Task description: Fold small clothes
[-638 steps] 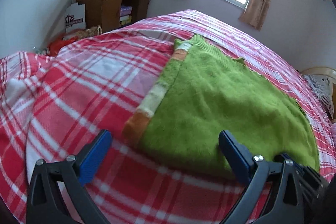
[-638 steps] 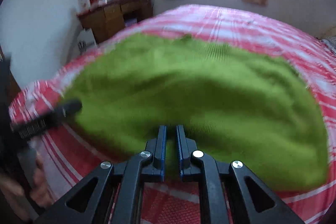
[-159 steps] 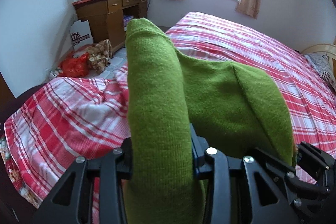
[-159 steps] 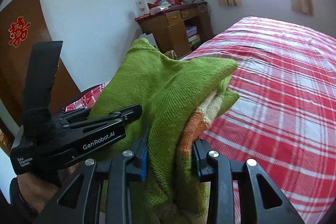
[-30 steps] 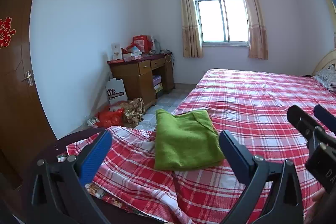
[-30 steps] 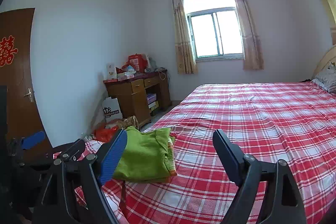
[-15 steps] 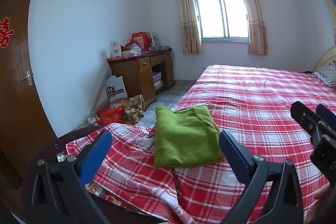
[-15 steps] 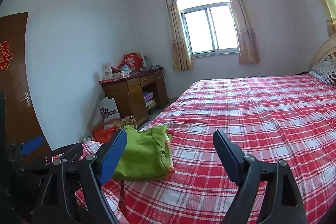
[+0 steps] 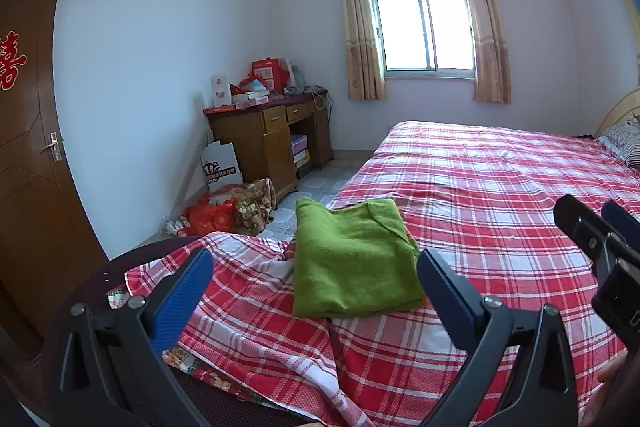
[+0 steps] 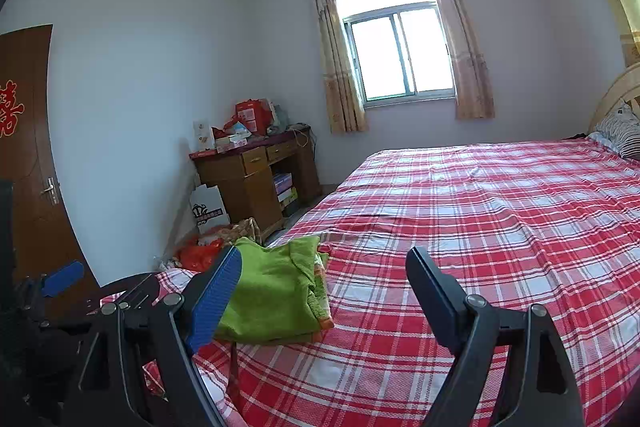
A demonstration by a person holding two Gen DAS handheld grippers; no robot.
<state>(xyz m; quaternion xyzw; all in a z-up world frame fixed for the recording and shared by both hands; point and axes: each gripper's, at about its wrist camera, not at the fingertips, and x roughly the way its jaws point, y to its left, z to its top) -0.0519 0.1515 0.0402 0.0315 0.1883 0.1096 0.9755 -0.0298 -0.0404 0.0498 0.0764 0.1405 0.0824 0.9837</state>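
Green knit, folded into a thick squarish packet: the green sweater (image 9: 354, 259) lying flat on the red plaid bedspread (image 9: 500, 195), at the near left corner of the bed, close to the side edge facing the wooden desk (image 9: 264, 143). Orange and cream trim peeking from the open side of the stack in the right wrist view (image 10: 320, 291), so layered rather than rolled. Judged as finished folding, parked near the corner probably to leave the main spread free.

Left gripper (image 9: 316, 283) drawn back and above the packet, jaws spread wide, nothing between them, no contact with the knit. Right gripper (image 10: 324, 291) likewise released and gaping, clear of the cloth, with the sweater showing just past its left blue pad (image 10: 216, 299). Held apart from the garment, likely so as not to disturb the fold.

Open room: wide stretch of bare plaid to the right and toward the striped pillow (image 10: 620, 131). Tight room: bed edge just left of the packet, dark rounded footboard (image 9: 132, 259) near, rumpled sheet bunched beside the left edge. Floor clutter below, an orange bag (image 9: 210, 215) and possibly a patterned bag beside it; too small to be sure. Any nudge leftward risks a slide off the edge.
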